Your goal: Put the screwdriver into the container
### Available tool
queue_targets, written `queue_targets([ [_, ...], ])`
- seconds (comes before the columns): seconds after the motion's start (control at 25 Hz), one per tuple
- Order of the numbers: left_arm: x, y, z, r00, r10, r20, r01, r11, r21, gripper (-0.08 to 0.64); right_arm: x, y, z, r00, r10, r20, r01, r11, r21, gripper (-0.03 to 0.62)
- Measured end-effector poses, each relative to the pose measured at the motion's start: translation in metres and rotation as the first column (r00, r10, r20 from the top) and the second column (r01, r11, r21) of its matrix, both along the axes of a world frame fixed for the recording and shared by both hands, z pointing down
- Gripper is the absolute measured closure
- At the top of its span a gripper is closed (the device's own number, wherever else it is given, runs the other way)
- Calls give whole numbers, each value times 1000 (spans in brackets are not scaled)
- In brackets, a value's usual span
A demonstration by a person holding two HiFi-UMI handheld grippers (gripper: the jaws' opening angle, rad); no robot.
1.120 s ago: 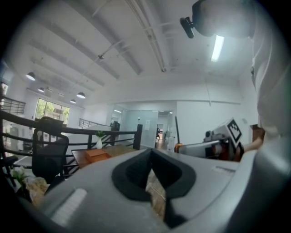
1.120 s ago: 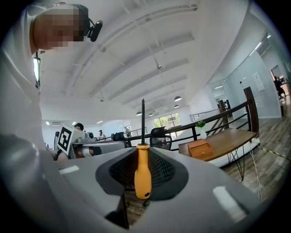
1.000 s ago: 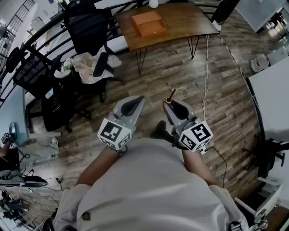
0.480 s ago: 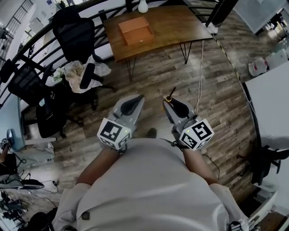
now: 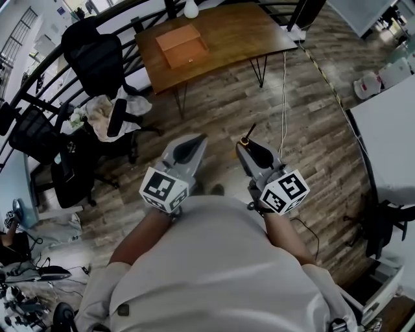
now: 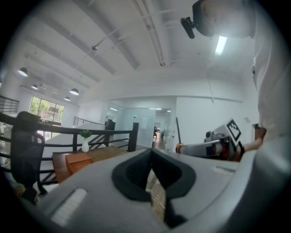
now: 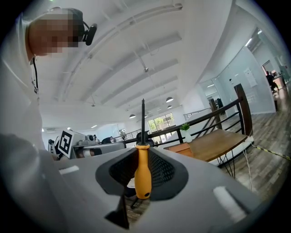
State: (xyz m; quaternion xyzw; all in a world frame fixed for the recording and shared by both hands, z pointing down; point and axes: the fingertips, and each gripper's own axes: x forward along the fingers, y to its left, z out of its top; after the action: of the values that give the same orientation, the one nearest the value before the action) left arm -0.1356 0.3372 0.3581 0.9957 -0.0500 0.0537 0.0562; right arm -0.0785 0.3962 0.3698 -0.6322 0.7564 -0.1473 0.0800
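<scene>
My right gripper point(image 5: 249, 146) is shut on the screwdriver point(image 5: 247, 137). Its orange handle point(image 7: 142, 170) stands upright between the jaws and the black shaft point(image 7: 142, 120) points up. The left gripper point(image 5: 192, 148) is held level beside it, and its jaws meet at the tip point(image 6: 151, 152) with nothing between them. Both hover over the wooden floor in front of my body. The container, an orange-brown box point(image 5: 181, 45), lies on the wooden table point(image 5: 240, 32) well ahead. The box also shows in the left gripper view point(image 6: 77, 161) and the right gripper view point(image 7: 179, 148).
A white vase point(image 5: 190, 8) stands at the table's back edge by a black railing point(image 5: 39, 71). Black office chairs point(image 5: 97, 58) with cloth on them crowd the left. A cable point(image 5: 284, 97) runs over the floor on the right, near a white table point(image 5: 389, 142).
The table, box and chairs have slid left in the head view as I move across the floor. Both grippers keep the same pose, with the screwdriver still held.
</scene>
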Motion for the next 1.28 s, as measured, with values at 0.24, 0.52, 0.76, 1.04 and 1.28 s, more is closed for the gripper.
queue_targets([
  [0.24, 23, -1, 2, 999, 42, 8, -42, 999, 0, 557, 16, 0, 4, 999, 31, 18, -31, 1000, -5, 517],
  [0.52, 36, -25, 10, 999, 53, 6, -53, 998, -22, 557, 27, -21, 10, 999, 47, 24, -47, 999, -15, 517],
  [0.76, 37, -72, 15, 999, 53, -8, -53, 998, -40, 557, 26, -66, 16, 999, 38, 23, -37, 999, -28, 517],
  [1.04, 26, -154, 0, 999, 50, -18, -50, 999, -22, 557, 15, -151, 2, 999, 21, 24, -21, 1000, -5, 517],
  [1.28, 10, -219, -14, 999, 45, -17, -45, 999, -12, 557, -1, -216, -12, 1000, 12, 27, -12, 1000, 6, 517],
])
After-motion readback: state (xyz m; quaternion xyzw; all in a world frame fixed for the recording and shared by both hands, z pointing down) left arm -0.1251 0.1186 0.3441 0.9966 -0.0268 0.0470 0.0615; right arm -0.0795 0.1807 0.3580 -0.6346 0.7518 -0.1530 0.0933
